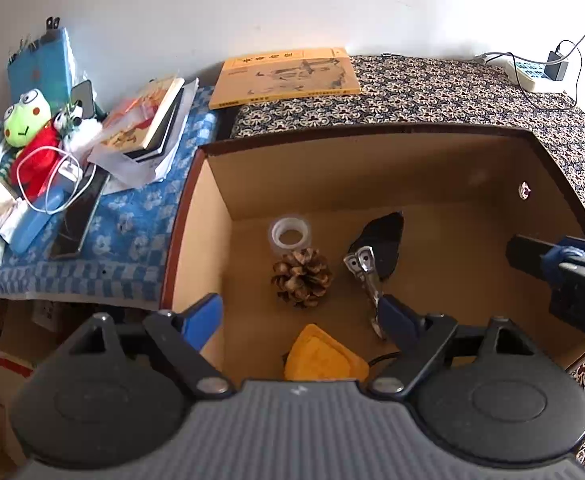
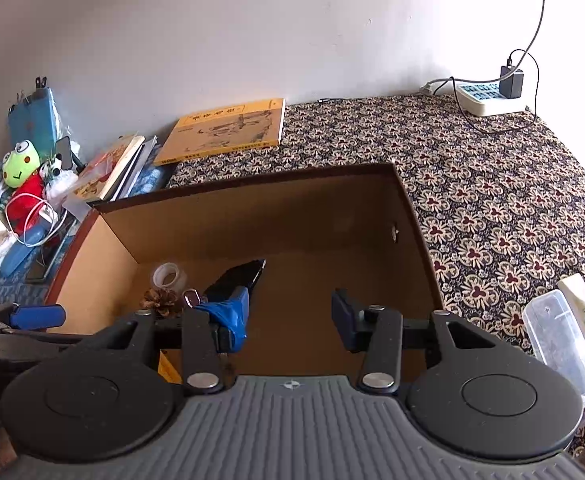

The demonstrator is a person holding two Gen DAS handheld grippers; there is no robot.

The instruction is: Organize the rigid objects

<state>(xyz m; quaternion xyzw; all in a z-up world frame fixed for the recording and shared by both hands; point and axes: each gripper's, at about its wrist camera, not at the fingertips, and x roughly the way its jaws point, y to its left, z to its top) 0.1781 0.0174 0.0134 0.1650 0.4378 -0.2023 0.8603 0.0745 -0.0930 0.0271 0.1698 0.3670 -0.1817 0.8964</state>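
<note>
Over the cardboard box, both the left claw and right claw hang open and empty, so the depositing step looks finished; next calls for fetching the plastic container at 3 o'clock.

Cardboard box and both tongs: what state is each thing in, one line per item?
Cardboard box: open-topped, items lying inside.
Tape roll: lying flat on the box floor.
Pine cone: loose, beside the tape roll.
Metal clip: lying partly on a black object.
Yellow object: at the near wall, partly hidden.
Left tongs: open, empty, above the box.
Right tongs: open, empty, above the box.
</note>
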